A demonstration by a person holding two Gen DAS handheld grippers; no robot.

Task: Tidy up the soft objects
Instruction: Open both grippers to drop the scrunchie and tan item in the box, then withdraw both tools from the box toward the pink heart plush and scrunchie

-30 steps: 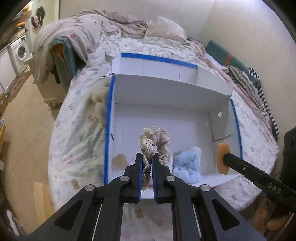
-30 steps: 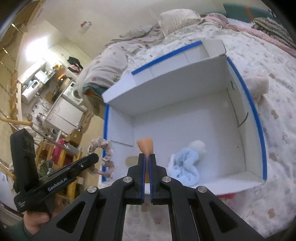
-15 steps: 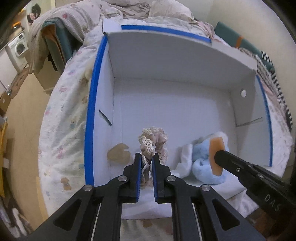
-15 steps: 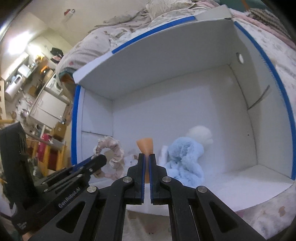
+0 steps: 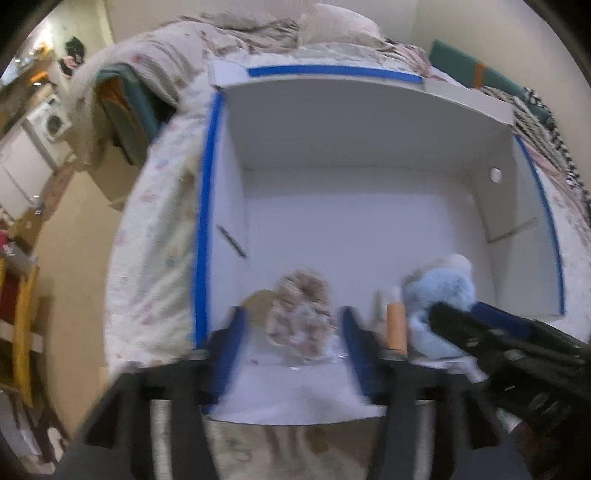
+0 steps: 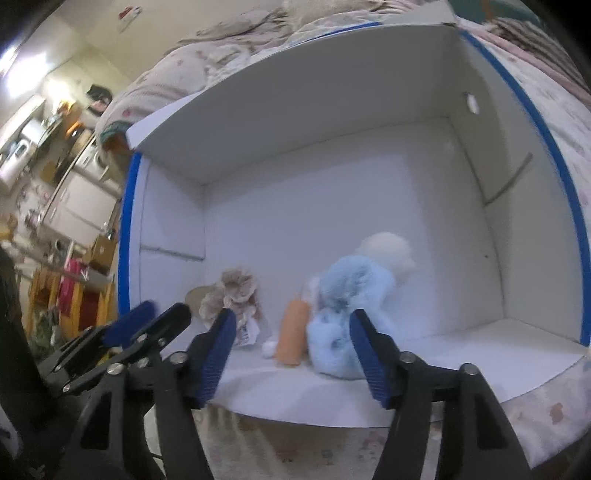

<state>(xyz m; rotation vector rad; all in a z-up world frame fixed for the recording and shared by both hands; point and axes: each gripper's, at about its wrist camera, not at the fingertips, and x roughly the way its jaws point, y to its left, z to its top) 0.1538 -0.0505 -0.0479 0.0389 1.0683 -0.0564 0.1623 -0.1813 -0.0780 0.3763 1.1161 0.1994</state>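
Note:
A white cardboard box with blue-taped rims lies open on the bed. Inside near its front lie a beige lace scrunchie, an orange sponge-like piece and a fluffy light-blue plush. My left gripper is open, its fingers on either side of the scrunchie. My right gripper is open around the orange piece, with the blue plush by its right finger. The scrunchie also shows in the right wrist view, and the left gripper enters there at the left.
The box sits on a bed with a patterned sheet and rumpled bedding behind it. A striped cloth lies to the right. A washing machine and kitchen furniture stand on the floor at the left.
Both grippers have opened. The scrunchie and the orange piece have been let go and now rest on the box floor near the blue plush.

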